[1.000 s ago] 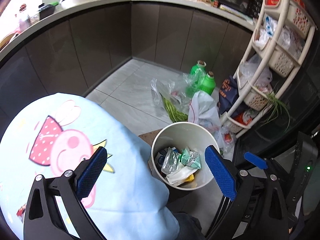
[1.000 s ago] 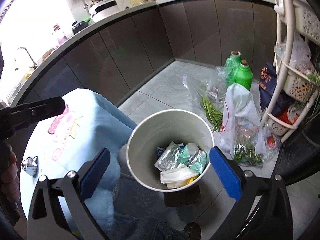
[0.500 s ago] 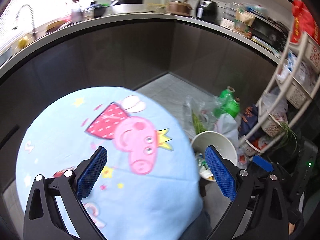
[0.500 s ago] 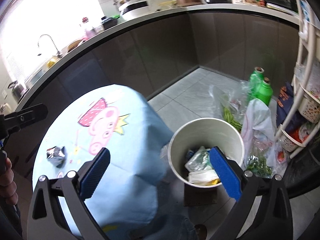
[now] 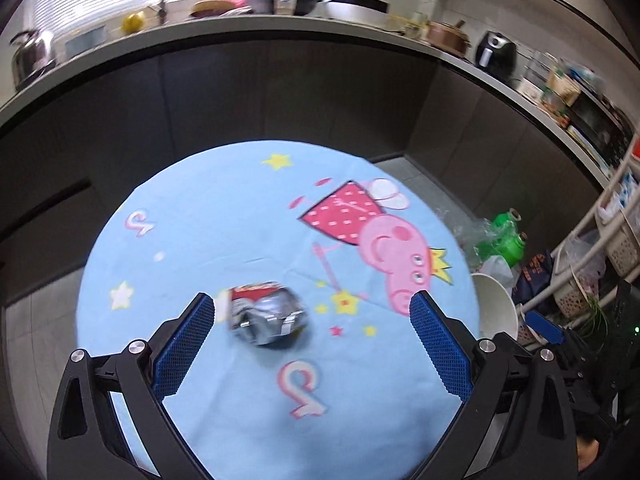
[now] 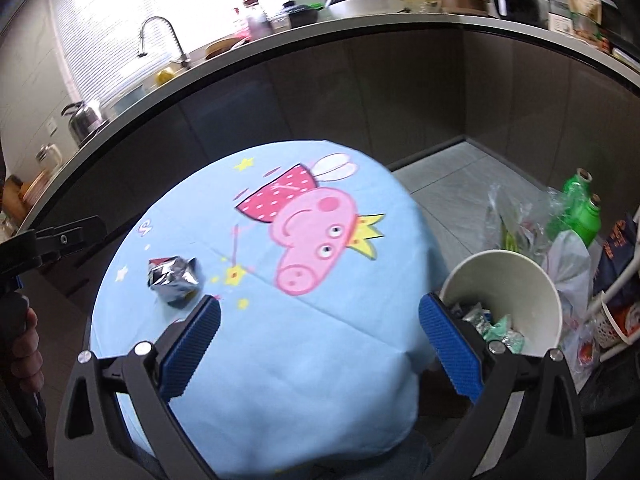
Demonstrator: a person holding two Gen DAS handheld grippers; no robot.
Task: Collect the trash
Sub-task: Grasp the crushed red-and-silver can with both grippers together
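- On the light-blue cartoon cloth (image 5: 248, 216) of the round surface lies a crumpled silver wrapper (image 5: 266, 318) with a red patch at its top edge; it sits toward the near-left part of the cloth, blurred in the left wrist view and sharper in the right wrist view (image 6: 173, 278)
- Left tongs (image 5: 312, 340) stand wide apart above the cloth, holding nothing; the wrapper shows between the two blue pads, just beside the left pad (image 5: 184, 344) and well apart from the right one; whether pad and wrapper touch cannot be told through the blur
- Right tongs (image 6: 318, 346) are likewise wide and hold nothing; the wrapper lies beyond and to the left of their left pad, outside the gap
- Beside the surface on its right stands a white bin (image 6: 516, 268), upright, with crumpled silver and green packets (image 6: 498, 326) inside; the right pad of the right tongs overlaps its near rim in the picture
- Past the bin on the tiled floor (image 6: 460, 176) lie clear plastic bags (image 6: 516, 216) with green vegetables, and two green bottles (image 6: 580, 208) stand upright behind them
- At the far right stands a white basket rack (image 5: 616, 216); a dark curved kitchen counter (image 5: 280, 28) runs along the back, carrying a kettle (image 5: 30, 56), a tap, pots and a black air fryer (image 5: 494, 54)
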